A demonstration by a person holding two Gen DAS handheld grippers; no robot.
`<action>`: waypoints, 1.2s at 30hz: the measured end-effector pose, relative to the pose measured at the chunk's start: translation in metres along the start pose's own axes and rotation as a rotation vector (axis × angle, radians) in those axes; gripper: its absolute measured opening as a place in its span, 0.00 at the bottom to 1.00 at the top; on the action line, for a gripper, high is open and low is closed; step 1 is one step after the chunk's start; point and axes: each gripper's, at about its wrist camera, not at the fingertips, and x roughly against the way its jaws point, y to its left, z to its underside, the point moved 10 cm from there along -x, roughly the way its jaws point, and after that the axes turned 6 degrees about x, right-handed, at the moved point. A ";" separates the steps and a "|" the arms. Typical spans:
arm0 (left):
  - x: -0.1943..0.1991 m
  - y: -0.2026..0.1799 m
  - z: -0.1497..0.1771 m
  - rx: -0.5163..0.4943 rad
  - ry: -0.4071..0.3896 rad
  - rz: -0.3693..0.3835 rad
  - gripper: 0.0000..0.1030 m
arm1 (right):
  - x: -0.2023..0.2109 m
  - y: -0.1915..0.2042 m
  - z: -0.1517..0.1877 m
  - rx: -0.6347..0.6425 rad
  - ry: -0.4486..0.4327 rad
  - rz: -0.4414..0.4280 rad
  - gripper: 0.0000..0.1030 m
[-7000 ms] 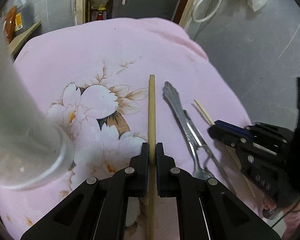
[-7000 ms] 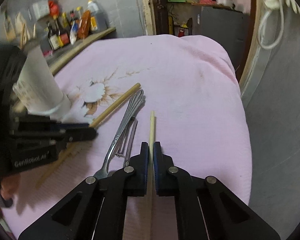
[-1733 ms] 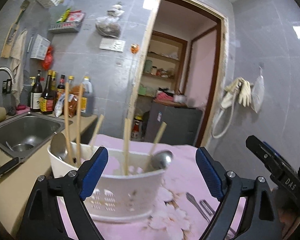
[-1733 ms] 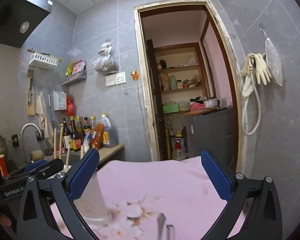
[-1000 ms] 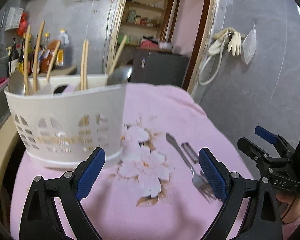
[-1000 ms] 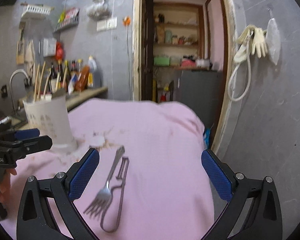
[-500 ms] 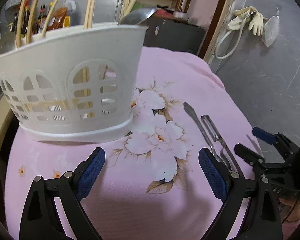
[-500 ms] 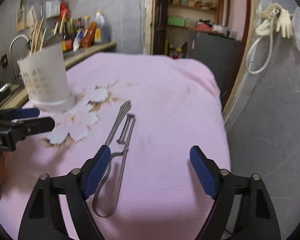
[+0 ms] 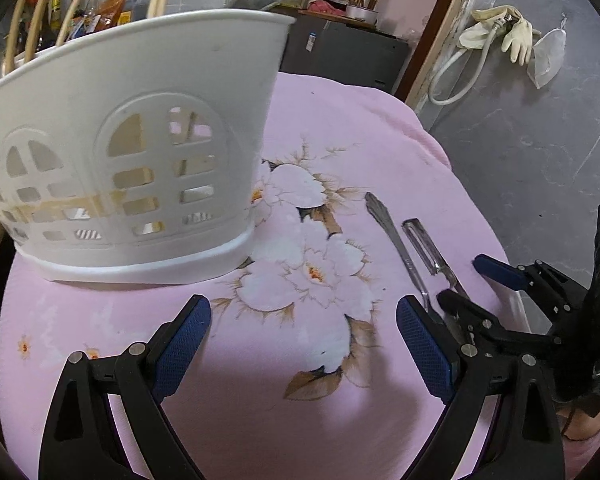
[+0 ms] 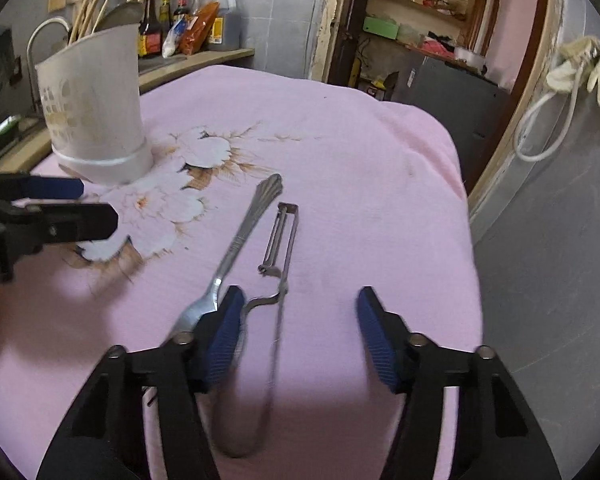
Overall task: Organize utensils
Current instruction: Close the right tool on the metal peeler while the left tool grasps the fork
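Observation:
A white slotted utensil holder [image 9: 140, 152] stands on the pink flowered cloth [image 9: 340, 140], with several chopsticks and a metal spoon in it; it also shows in the right wrist view [image 10: 94, 108]. A metal fork [image 10: 236, 244] and a metal peeler [image 10: 278, 264] lie side by side on the cloth; both also show in the left wrist view, the fork [image 9: 396, 240] and the peeler [image 9: 428, 252]. My right gripper [image 10: 300, 332] is open, low over the peeler's wire handle. My left gripper [image 9: 302, 344] is open and empty over the flower print, in front of the holder.
A counter with bottles [image 10: 188, 28] and a sink tap [image 10: 40, 44] lies beyond the table's left side. A doorway with shelves [image 10: 420, 12] is at the back. The cloth drops off at the right edge [image 10: 472, 240] beside a grey wall.
Both grippers, shut on chopsticks seven seconds ago, are open and empty now, and the chopsticks stand in the holder. Both have tilted down toward the cloth; the right has closed in on the peeler.

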 end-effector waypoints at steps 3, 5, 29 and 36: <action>-0.003 -0.008 0.000 -0.014 0.015 0.025 0.80 | 0.003 -0.006 0.003 0.007 -0.002 0.005 0.37; -0.007 -0.016 0.000 -0.026 0.041 0.048 0.75 | 0.005 -0.010 0.005 0.008 -0.005 0.008 0.29; -0.065 -0.069 -0.020 -0.091 0.190 0.030 0.16 | 0.013 -0.049 0.021 -0.136 -0.028 0.005 0.19; -0.063 -0.066 -0.014 -0.062 0.245 0.104 0.08 | 0.008 -0.053 0.017 -0.184 -0.014 -0.058 0.19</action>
